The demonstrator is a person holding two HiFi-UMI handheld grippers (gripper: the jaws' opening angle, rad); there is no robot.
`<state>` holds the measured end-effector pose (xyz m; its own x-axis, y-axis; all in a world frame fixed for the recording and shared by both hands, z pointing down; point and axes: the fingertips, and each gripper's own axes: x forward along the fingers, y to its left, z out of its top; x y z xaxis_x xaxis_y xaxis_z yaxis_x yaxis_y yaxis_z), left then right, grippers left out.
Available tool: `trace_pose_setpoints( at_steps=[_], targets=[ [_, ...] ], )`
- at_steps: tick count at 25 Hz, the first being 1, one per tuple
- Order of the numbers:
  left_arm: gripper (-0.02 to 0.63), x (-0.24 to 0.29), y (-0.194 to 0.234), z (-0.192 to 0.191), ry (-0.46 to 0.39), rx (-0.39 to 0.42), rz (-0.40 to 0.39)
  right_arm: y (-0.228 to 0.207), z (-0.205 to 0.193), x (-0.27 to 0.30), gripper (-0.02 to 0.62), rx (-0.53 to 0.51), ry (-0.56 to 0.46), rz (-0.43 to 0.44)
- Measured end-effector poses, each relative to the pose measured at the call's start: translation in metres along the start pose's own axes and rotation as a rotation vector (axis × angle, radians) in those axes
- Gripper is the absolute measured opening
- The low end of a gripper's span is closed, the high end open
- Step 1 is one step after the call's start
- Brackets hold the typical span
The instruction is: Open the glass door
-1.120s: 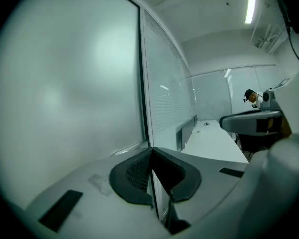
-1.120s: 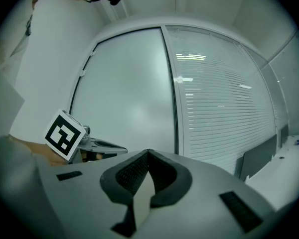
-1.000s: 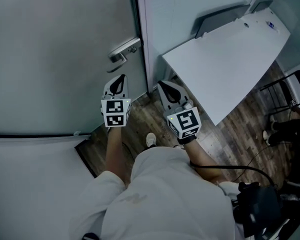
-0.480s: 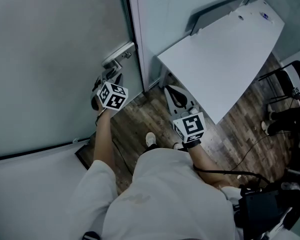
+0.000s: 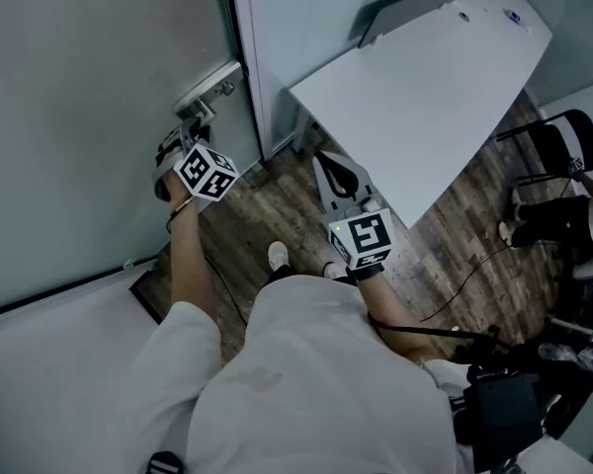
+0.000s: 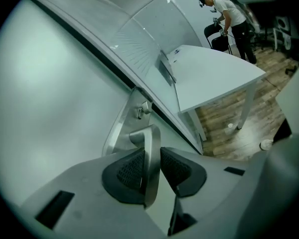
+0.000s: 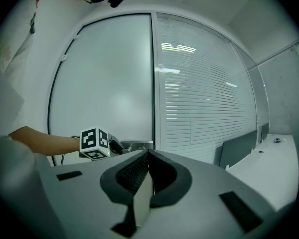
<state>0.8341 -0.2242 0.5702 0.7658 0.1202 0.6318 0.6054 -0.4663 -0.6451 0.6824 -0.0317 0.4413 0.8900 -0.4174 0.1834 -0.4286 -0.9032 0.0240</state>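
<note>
- I am pinching the door handle [image 6: 151, 173] with my left claw [image 6: 150, 151]. Its jaws have just been closing, and the lever is sitting between the two ribbed black pads, which are pressing on its sides.
- The handle is showing as a flat lever of brushed metal with a rounded bend at its top. It is running back to a long metal plate [image 6: 118, 131], with a small lock knob [image 6: 142, 111] just beyond it.
- The plate is sitting at the edge of the glass door [image 6: 50, 93], a smooth, frosted, pale grey pane with a thin dark rim, standing ahead of me on my left.
- I am holding my right claw [image 7: 148, 159] apart from the door, its jaws pressed together with nothing between them.
- Beside the door, slatted blinds [image 7: 199, 98] are showing behind a glass panel. A flat white table [image 5: 425, 87] is standing near it on the wood-grain floor [image 5: 277, 210].
</note>
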Motion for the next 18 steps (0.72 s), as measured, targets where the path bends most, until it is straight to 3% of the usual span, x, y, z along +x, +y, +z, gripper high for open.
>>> trace_pose_setpoints(
  at_steps=[4, 10, 18],
  targets=[
    [0.092, 0.001, -0.002, -0.003, 0.063, -0.015, -0.04, 0.009, -0.005, -0.001, -0.003, 0.003, 0.006, 0.032],
    [0.051, 0.018, -0.002, -0.018, 0.192, 0.058, 0.029, 0.02, -0.015, -0.001, -0.002, 0.012, 0.029, 0.071],
    [0.052, 0.025, -0.01, -0.021, 0.149, 0.035, 0.01, 0.011, -0.031, -0.015, -0.003, 0.027, 0.044, 0.062]
  ],
)
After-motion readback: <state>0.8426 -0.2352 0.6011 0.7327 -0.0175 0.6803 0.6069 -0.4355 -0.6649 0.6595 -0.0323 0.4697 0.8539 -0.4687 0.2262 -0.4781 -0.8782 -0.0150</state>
